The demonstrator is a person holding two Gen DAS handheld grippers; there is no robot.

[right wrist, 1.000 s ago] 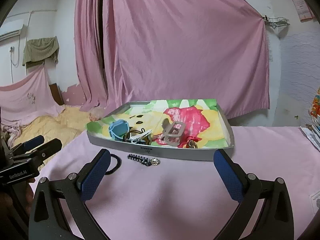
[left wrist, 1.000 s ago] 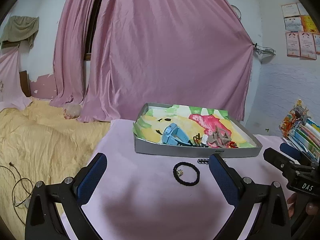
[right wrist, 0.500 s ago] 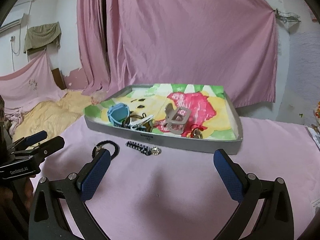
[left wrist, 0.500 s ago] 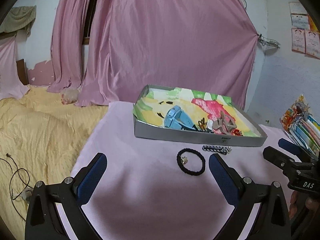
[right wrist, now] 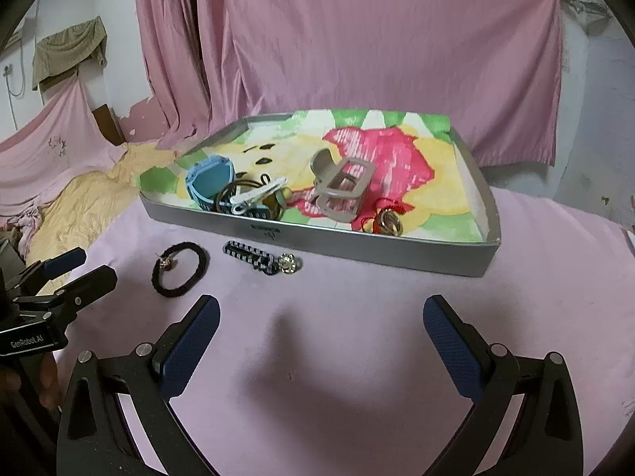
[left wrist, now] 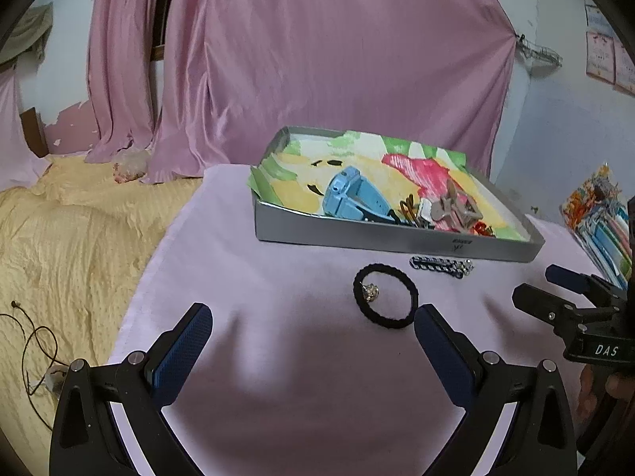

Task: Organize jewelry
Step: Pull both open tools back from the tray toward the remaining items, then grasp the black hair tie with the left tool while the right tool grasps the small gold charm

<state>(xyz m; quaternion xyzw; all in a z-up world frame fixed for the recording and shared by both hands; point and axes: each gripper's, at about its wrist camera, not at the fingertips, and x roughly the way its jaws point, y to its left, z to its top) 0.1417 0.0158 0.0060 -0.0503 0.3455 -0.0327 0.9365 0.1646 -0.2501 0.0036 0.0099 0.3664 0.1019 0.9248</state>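
- Both grippers have dropped and pushed in toward the loose pieces over the last second; the tray and the jewellery now sit larger and lower in each wrist view.
- Black hair tie (left wrist: pixel 385 296), a small earring lying inside its loop, is flat on the pink counter (left wrist: pixel 278 357) just ahead of the left gripper (left wrist: pixel 313 337), close to its right-hand fingertip.
- Checkered clip (right wrist: pixel 251 258) with a small metal charm (right wrist: pixel 286 264) at its end lies ahead and left of the right gripper (right wrist: pixel 321 329), between the fingers and the tray wall.
- Left gripper: fingers spread wide, nothing between them. Right gripper: likewise spread and empty.
- Grey tray (right wrist: pixel 357 240) stands just beyond both loose items, already holding a blue watch (right wrist: pixel 210 182), a grey claw clip (right wrist: pixel 341 186) and some rings and ties.
- Judging by the layout, the job is nearly done: only these few pieces remain outside.
- To do the pick well, I'd swing the left gripper slightly right so the tie's band falls between the pads, come down steep, and pinch one side of the loop rather than straddling it.
- Watch that earring: it looks free, and may drop out on the lift.
- Yellow bedding (left wrist: pixel 59 238) lies off to the left gripper's left, past the counter edge.
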